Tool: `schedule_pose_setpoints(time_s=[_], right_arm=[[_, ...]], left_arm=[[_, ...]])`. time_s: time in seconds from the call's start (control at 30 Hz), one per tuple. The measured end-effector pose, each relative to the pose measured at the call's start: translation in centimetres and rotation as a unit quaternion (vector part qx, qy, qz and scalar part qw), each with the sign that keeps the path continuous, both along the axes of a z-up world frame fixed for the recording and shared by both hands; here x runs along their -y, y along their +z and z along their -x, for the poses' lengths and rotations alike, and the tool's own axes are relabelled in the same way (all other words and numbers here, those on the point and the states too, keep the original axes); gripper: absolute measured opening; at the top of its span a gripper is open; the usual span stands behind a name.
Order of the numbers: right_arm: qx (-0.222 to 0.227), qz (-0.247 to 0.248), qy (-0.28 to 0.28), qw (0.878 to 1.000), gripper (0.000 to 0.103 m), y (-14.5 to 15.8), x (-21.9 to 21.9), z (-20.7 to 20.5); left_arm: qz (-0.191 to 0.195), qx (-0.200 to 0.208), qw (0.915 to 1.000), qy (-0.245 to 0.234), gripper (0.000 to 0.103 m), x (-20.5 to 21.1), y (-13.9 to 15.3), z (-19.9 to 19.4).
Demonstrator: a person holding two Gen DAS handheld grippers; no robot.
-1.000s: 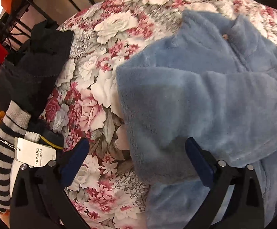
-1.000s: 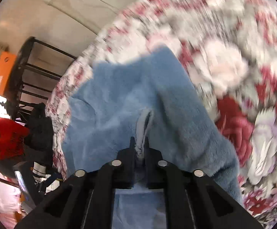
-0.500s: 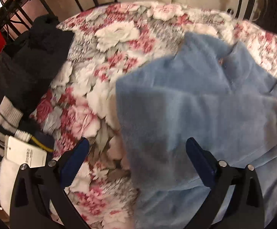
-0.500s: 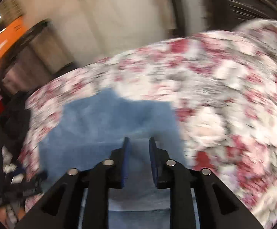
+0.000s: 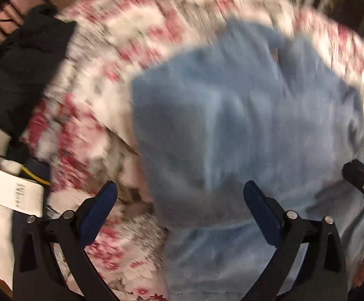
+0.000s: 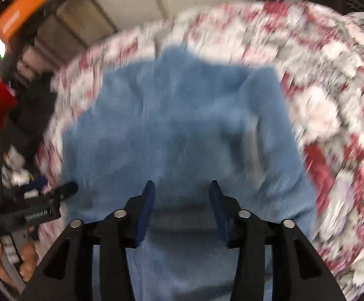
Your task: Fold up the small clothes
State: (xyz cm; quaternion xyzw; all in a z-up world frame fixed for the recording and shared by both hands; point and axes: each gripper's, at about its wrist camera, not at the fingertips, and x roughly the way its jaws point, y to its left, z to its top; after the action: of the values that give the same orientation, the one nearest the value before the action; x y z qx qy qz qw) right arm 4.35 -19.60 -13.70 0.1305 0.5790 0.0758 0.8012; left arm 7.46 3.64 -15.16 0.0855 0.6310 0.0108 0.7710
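Right tongs [image 6: 182, 200], jaws just opening, release the folded fleece [image 6: 182, 115] mid-bed; left tongs [image 5: 179, 200] gape empty, next fold awaiting a fresh grip.

The left tongs [image 5: 180, 192] stand wide open at the bottom of the left wrist view, with nothing pressed between the pads. The right tongs [image 6: 182, 190] have just been opening; their pads grip nothing.
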Motion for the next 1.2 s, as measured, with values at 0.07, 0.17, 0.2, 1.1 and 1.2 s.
schedule_pose_setpoints(time_s=[0.07, 0.17, 0.2, 1.1, 1.2], right_arm=[[-0.025, 0.013, 0.016, 0.999, 0.053, -2.3, -0.7, -0.3], [-0.025, -0.002, 0.002, 1.000, 0.052, -1.5, -0.2, -0.4], [-0.020, -0.008, -0.005, 1.000, 0.052, -1.0, 0.1, -0.2], [-0.037, -0.073, -0.096, 0.992, 0.059, 3.8, 11.3, 15.1], [-0.053, -0.081, -0.101, 0.990, 0.059, 2.9, 12.4, 17.1]], left_arm=[[-0.021, -0.041, 0.9989, -0.005, 0.099, 0.1, -3.3, 0.0], [0.028, -0.047, 0.9979, 0.035, 0.099, -1.5, -2.7, -0.2], [0.039, -0.042, 0.9974, 0.044, 0.099, -1.9, -1.8, -0.1], [0.151, -0.082, 0.9849, 0.019, 0.098, -4.8, 5.4, 17.4], [0.163, -0.090, 0.9825, 0.004, 0.098, -5.6, 4.0, 18.6]])
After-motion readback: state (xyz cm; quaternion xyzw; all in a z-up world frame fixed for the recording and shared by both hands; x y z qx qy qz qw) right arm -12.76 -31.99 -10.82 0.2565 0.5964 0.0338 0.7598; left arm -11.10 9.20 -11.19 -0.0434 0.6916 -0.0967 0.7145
